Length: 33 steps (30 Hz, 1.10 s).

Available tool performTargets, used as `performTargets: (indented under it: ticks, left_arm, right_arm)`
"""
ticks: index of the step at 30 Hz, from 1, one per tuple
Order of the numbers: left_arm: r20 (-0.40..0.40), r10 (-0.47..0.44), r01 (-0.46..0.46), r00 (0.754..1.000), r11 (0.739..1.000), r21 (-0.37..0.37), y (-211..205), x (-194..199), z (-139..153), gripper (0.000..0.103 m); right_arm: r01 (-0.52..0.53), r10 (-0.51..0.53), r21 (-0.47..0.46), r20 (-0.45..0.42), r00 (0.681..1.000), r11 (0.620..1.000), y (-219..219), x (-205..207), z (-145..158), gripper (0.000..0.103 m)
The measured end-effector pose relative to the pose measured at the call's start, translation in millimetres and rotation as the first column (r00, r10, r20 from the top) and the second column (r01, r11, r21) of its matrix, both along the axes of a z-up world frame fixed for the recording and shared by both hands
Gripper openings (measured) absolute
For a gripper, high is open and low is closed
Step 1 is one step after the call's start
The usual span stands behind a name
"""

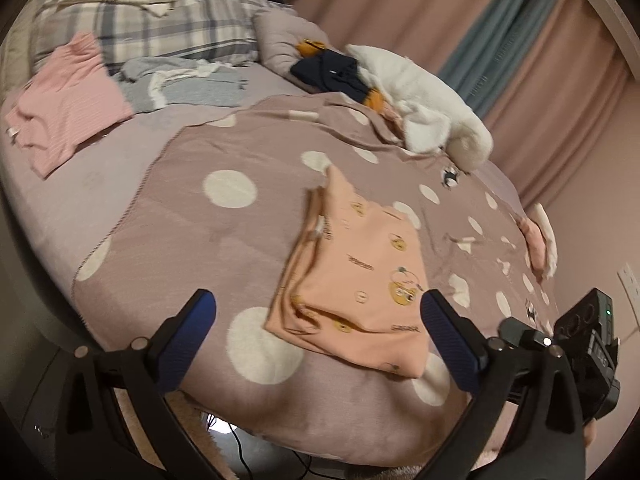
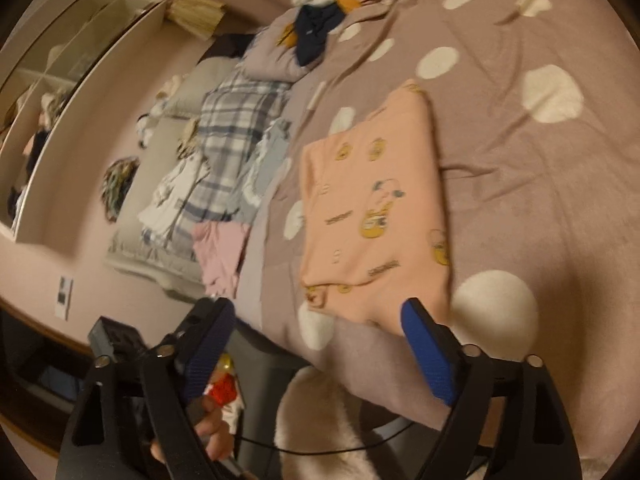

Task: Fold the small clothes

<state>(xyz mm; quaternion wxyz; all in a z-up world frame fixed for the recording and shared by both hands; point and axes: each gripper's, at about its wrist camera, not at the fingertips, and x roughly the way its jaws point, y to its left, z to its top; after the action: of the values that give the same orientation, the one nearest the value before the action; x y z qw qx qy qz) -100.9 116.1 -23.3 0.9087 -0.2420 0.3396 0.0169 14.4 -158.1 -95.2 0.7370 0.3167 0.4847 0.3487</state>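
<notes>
Lying folded into a neat rectangle, the peach printed garment [image 1: 356,276] sits on the polka-dot blanket [image 1: 224,240] near the bed's edge. At the far left a pink striped top [image 1: 66,104] rests flat beside a grey piece [image 1: 188,84], with a plaid pillow [image 1: 160,24] behind them. Nearer me, the left gripper [image 1: 318,316] hovers just short of the folded garment, jaws spread wide, holding nothing. The right gripper [image 2: 316,328] hangs released too, one blue pad [image 2: 428,352] by the garment's corner.
</notes>
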Motion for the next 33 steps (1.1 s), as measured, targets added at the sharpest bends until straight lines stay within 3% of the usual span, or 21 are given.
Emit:
performTargets:
  ticks: [3,7,15,21,25,28,31,33]
  left_arm:
    - [-0.011,-0.051,0.051,0.999,0.999,-0.002,-2.9,8.7,-4.7,0.102]
    - [-0.045,-0.009,0.009,0.999,1.000,0.000,-0.1,19.0,-14.8,0.102]
    - [-0.070,-0.048,0.047,0.996,0.999,-0.009,3.9,40.5,-27.7,0.103]
    - [-0.141,-0.071,0.062,0.988,0.996,-0.065,18.2,64.3,-48.2,0.103]
    - [-0.172,-0.123,0.091,0.977,0.979,-0.181,27.6,75.4,-66.9,0.102]
    - [-0.193,-0.197,0.120,0.961,0.929,-0.350,35.4,85.7,-86.7,0.103]
    - [-0.165,-0.206,0.122,0.965,0.902,-0.414,41.0,88.4,-89.1,0.103]
    - [-0.150,-0.189,0.092,0.971,0.866,-0.491,48.8,89.4,-92.1,0.102]
  right_arm:
    - [0.025,-0.025,-0.018,-0.026,0.999,1.000,-7.9,2.5,-7.0,0.088]
    - [0.046,-0.047,-0.021,-0.050,0.998,0.999,-18.0,6.9,-13.2,0.088]
    - [0.044,-0.049,-0.060,-0.076,0.996,0.997,-17.0,21.6,-26.4,0.088]
    - [0.053,-0.063,-0.114,-0.086,0.994,0.992,-14.9,38.7,-32.8,0.089]
    - [0.051,-0.063,-0.129,-0.091,0.994,0.990,-12.6,52.2,-35.9,0.089]
    - [0.054,-0.067,-0.123,-0.106,0.992,0.991,-10.2,63.2,-41.6,0.089]
    - [0.039,-0.049,-0.068,-0.146,0.988,0.997,-8.1,74.6,-53.3,0.089]
    - [0.033,-0.037,-0.030,-0.159,0.987,0.999,-8.3,80.0,-58.9,0.089]
